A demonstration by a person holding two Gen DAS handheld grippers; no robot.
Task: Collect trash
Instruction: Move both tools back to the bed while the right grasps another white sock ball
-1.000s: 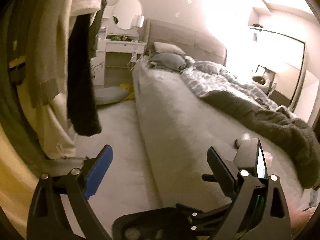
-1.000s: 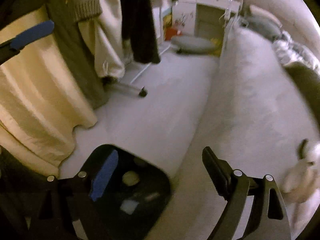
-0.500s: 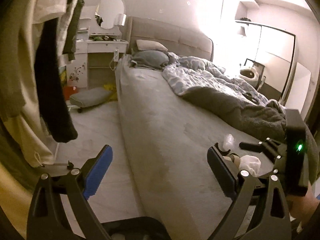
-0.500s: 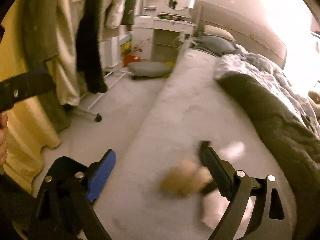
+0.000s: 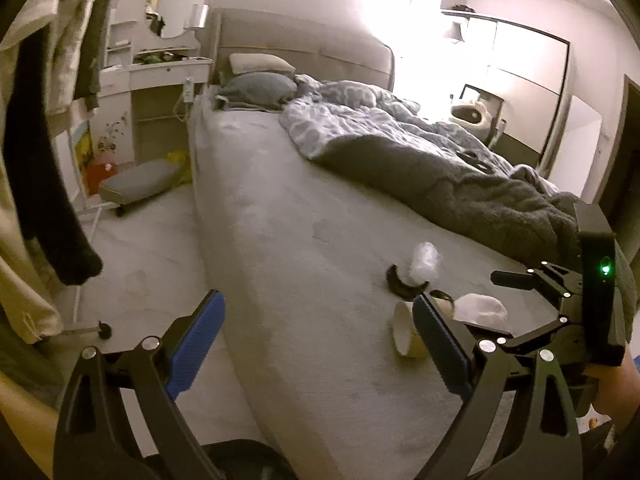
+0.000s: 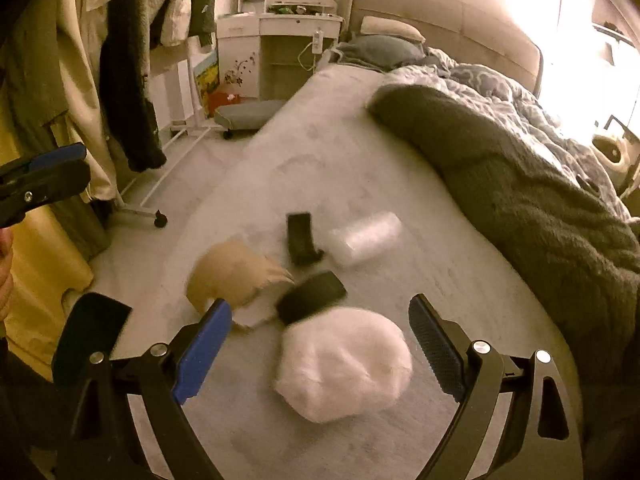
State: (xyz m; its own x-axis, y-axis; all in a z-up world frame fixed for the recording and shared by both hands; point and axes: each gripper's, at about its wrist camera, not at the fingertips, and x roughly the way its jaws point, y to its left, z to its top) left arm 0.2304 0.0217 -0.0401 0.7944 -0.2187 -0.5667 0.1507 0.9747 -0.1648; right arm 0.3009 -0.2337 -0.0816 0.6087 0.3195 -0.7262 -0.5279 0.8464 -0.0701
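Note:
Trash lies on the grey bed sheet (image 6: 340,168): a crumpled white wad (image 6: 344,364), a tipped tan paper cup (image 6: 236,280), two black lids (image 6: 302,238) (image 6: 312,298) and a clear plastic cup (image 6: 366,238). My right gripper (image 6: 316,344) is open and empty, its jaws on either side of the white wad, just above it. My left gripper (image 5: 316,344) is open and empty over the bed's edge; the paper cup (image 5: 404,334), clear cup (image 5: 424,266) and wad (image 5: 482,312) lie by its right finger. The right gripper (image 5: 560,300) shows there too.
A dark grey blanket (image 6: 540,208) covers the bed's right side. Clothes hang on a wheeled rack (image 6: 132,112) at the left over the floor. A white vanity (image 6: 280,48) and a grey cushion (image 6: 244,114) stand beyond. A black bin rim (image 6: 92,328) shows low on the left.
Both grippers swung from the floor and bin up to the bed. The right gripper has closed in on the trash pile, so the white wad now sits between its jaws.

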